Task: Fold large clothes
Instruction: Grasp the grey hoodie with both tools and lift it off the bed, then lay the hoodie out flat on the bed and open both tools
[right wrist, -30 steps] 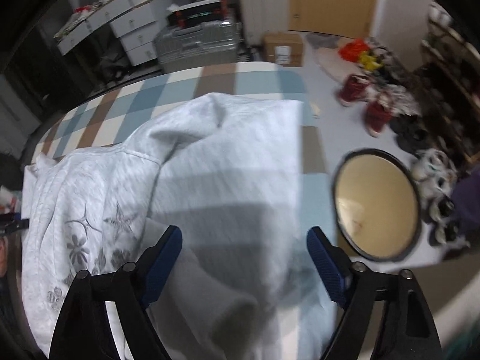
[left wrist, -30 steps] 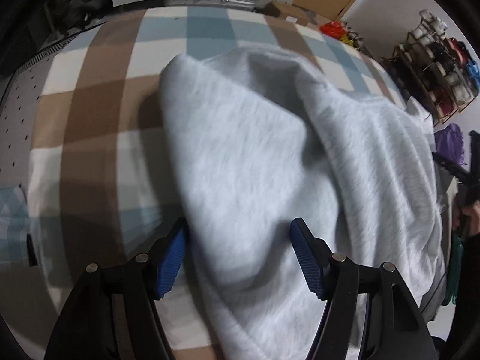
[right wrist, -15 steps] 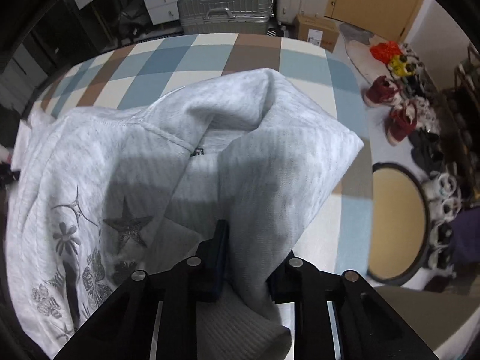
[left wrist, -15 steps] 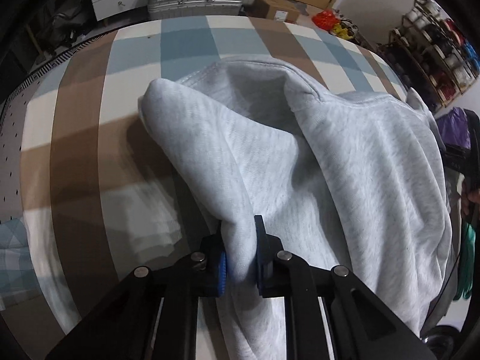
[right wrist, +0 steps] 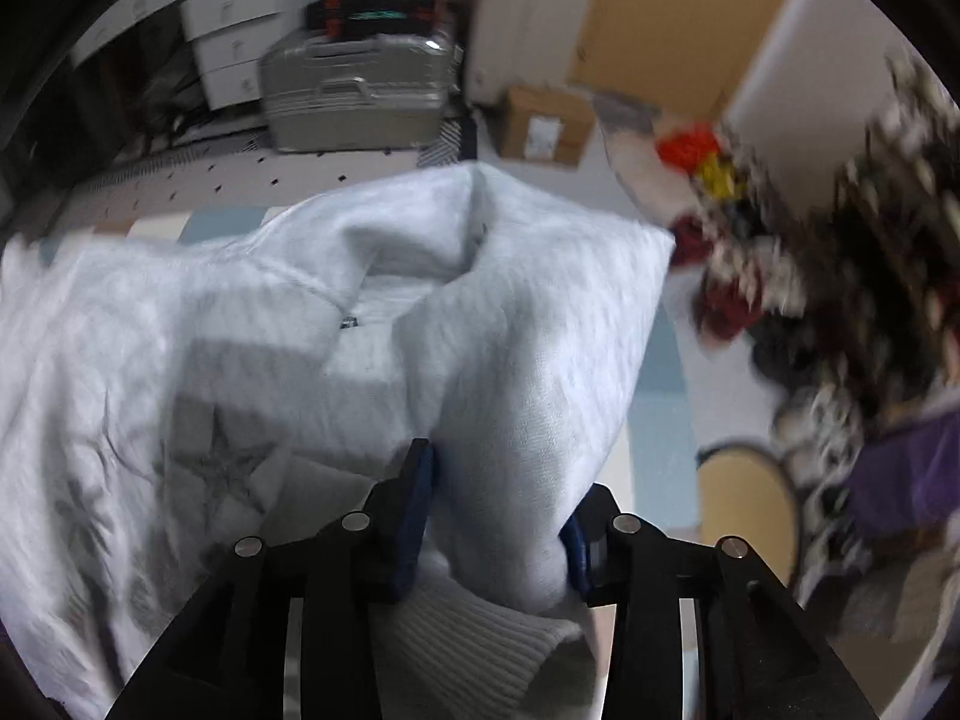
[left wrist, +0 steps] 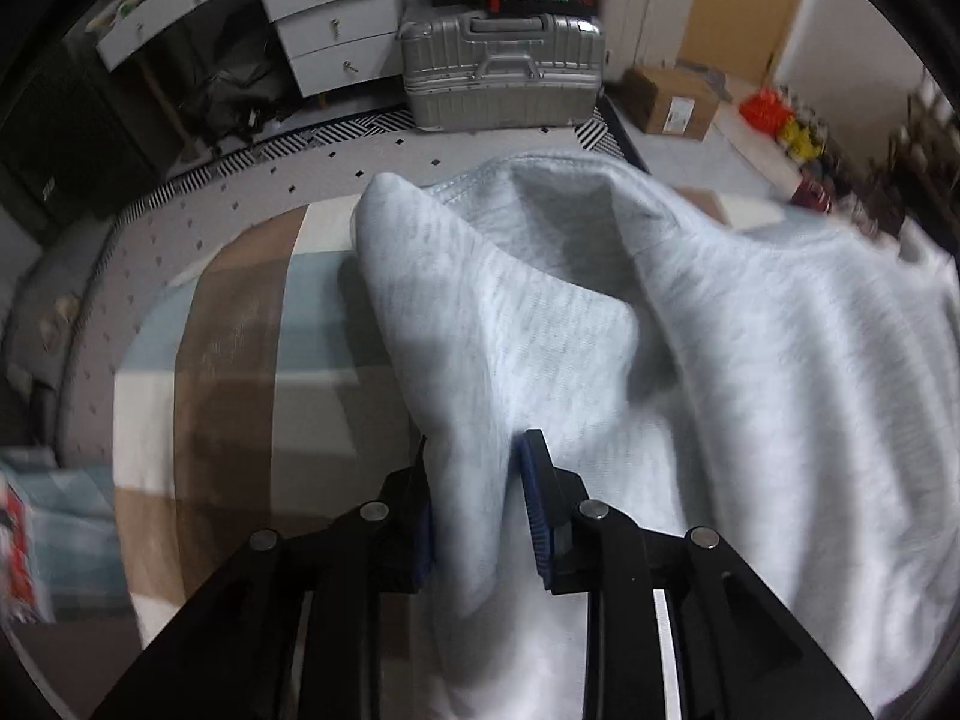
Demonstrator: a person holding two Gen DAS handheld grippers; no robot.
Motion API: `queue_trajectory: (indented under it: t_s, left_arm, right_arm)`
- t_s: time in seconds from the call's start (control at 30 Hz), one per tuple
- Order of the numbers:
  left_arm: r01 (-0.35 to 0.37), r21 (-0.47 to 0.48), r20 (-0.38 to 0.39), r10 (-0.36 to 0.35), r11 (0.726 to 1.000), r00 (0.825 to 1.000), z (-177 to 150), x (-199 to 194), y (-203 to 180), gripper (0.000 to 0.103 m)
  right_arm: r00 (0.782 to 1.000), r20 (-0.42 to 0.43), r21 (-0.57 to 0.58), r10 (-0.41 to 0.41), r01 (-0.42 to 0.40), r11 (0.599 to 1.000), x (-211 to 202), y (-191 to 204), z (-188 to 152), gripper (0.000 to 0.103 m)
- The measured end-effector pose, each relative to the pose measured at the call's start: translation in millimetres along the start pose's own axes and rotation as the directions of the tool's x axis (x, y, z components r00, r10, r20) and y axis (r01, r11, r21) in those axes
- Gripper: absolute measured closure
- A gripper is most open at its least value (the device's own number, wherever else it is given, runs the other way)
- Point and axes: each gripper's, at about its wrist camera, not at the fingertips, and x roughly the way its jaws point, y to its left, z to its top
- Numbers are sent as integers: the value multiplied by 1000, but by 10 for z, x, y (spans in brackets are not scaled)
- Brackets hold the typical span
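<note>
A lived-in home bedroom: a checked bedspread (left wrist: 234,360); white drawers (left wrist: 336,30); a silver suitcase (left wrist: 504,72) on the floor; a cardboard box (left wrist: 672,102); shoes (right wrist: 738,294) crowding one wall.

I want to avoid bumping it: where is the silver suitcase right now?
The silver suitcase stands on the floor past the far edge of the checked blanket, top centre in the left wrist view, between the white drawers and a cardboard box.

A worktop (left wrist: 240,324) covered in a plaid cloth of brown, pale blue and cream blocks carries a light grey sweatshirt (left wrist: 750,360), which lies bunched across its right part (in the right wrist view, star and flower prints show on the fabric). The cloth's left part lies bare, shadowed near the garment.
</note>
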Motion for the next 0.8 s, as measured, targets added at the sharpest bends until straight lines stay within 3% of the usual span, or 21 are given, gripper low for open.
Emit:
queue_trajectory:
  t_s: [0.07, 0.2, 0.3, 0.37, 0.4, 0.47, 0.5, 0.53, 0.57, 0.67, 0.73, 0.8]
  left_arm:
    - [61, -38, 9, -61, 997, 998, -151, -195, 123, 81]
    - [201, -55, 48, -199, 978, 979, -636, -729, 210, 72]
    - [212, -23, 42, -211, 977, 977, -997, -1139, 65, 69]
    - [258, 5, 64, -258, 966, 964, -1093, -1365, -128, 59]
    - [275, 23, 84, -276, 961, 958, -1234, -1537, -168, 54]
    - [292, 48, 141, -296, 955, 945, -1577, -1907, -243, 20]
    - [287, 44, 171, -290, 957, 942, -1688, -2008, -285, 17]
    - [298, 27, 211, -297, 954, 931, -1895, -2154, -282, 17]
    - [301, 11, 209, -296, 954, 932, -1957, -2157, -315, 17]
    - [306, -36, 170, -296, 951, 940, -2260, -2174, -334, 17]
    - [303, -31, 175, -294, 952, 940, -2496, -2200, -329, 17]
    - [274, -41, 161, -265, 961, 951, -2727, -2229, -291, 17]
  right_arm:
    - [999, 13, -26, 41, -41, 999, -173, -8, -102, 58]
    - [991, 74, -25, 113, -112, 993, -773, -106, -567, 25]
    - [965, 173, 32, 198, -207, 978, -1332, -172, -962, 21]
    - [941, 214, 82, 262, -284, 955, -1635, -174, -1252, 20]
    - [919, 256, 104, 300, -335, 936, -1869, -145, -1488, 17]
    - [871, 341, 97, 355, -408, 908, -2231, -22, -1810, 10]
    - [841, 371, 83, 394, -452, 888, -2378, 46, -1962, 7]
    - [796, 408, 57, 446, -510, 858, -2521, 92, -2136, 4]
    - [754, 446, 33, 483, -553, 833, -2675, 147, -2340, 3]
    - [665, 539, -11, 517, -608, 794, -3090, 356, -2939, 0]
    - [572, 599, -62, 560, -664, 745, -3327, 497, -3371, 0]
    - [511, 639, -100, 575, -686, 721, -3475, 598, -3688, 0]
